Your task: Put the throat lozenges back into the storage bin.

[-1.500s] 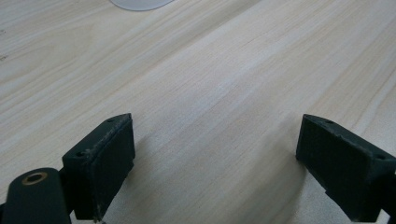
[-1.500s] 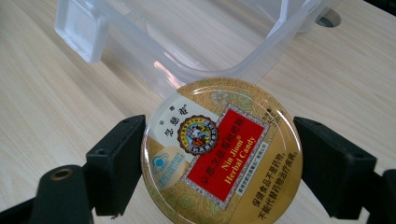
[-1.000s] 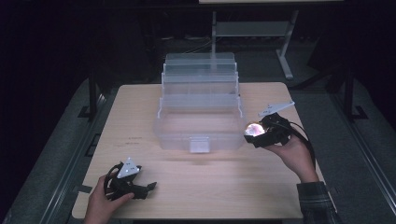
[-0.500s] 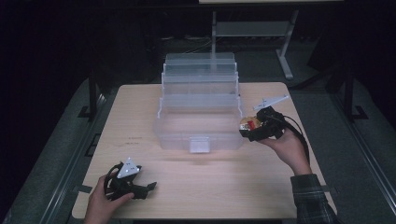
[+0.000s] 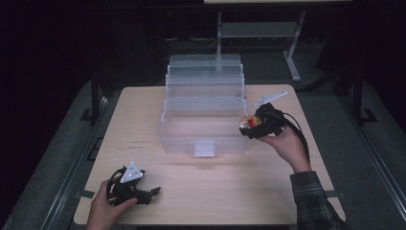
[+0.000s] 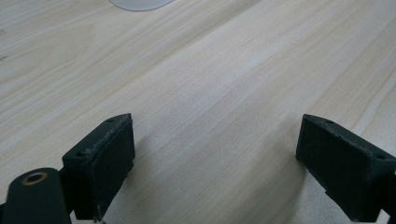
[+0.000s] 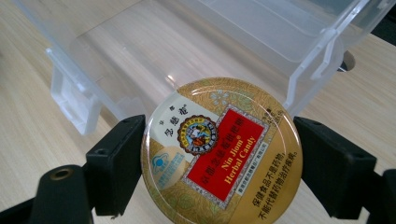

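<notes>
Right gripper (image 7: 219, 158) has its jaws clamped on the candy tin (image 7: 222, 151) just off the clear box's (image 5: 206, 127) 3 o'clock wall, so I'd clear that rim, keep it flat, then let go; left gripper (image 6: 215, 158) sits wide open, holding nothing, on the desk (image 5: 239, 191).

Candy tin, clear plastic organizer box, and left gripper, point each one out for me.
candy tin (image 7: 222, 154), right gripper view, on the red label of its lid
clear plastic organizer box (image 5: 205, 129), high view, on its front wall
left gripper (image 6: 215, 163), left gripper view, midway between its fingertips
</notes>
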Available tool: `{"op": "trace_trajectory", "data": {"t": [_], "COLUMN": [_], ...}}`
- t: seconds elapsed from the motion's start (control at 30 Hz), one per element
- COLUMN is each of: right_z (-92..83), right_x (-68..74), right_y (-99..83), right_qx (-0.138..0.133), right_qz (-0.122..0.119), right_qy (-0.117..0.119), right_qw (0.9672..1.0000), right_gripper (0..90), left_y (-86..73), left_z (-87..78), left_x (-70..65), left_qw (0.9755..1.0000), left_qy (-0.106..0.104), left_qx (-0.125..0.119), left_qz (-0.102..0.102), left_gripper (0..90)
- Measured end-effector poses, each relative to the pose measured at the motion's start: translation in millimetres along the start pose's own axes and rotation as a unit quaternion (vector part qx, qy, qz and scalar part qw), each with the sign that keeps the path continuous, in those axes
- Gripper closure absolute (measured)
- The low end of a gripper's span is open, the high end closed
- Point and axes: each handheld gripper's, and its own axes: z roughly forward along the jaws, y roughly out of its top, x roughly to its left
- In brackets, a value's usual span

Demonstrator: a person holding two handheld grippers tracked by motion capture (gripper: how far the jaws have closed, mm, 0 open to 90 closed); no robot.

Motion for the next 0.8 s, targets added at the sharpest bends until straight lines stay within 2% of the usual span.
{"op": "trace_trajectory", "data": {"t": [0.4,0.8], "right_z": [18.8,35.2], "right_x": [2.8,0.2], "right_y": [13.2,16.0], "right_qx": [0.006,0.015], "right_qz": [-0.006,-0.001], "right_qy": [0.002,0.004], "right_qw": [1.0000,0.9999], "right_gripper": [19.7,19.6], "left_y": [0.0,0.0], "left_z": [0.0,0.0], "left_x": [0.0,0.0], "left_qw": [1.0000,1.0000], "left_qy": [0.000,0.000], "left_qx": [0.000,0.000], "left_qz": [0.000,0.000], "left_gripper": [10.8,10.8]}}
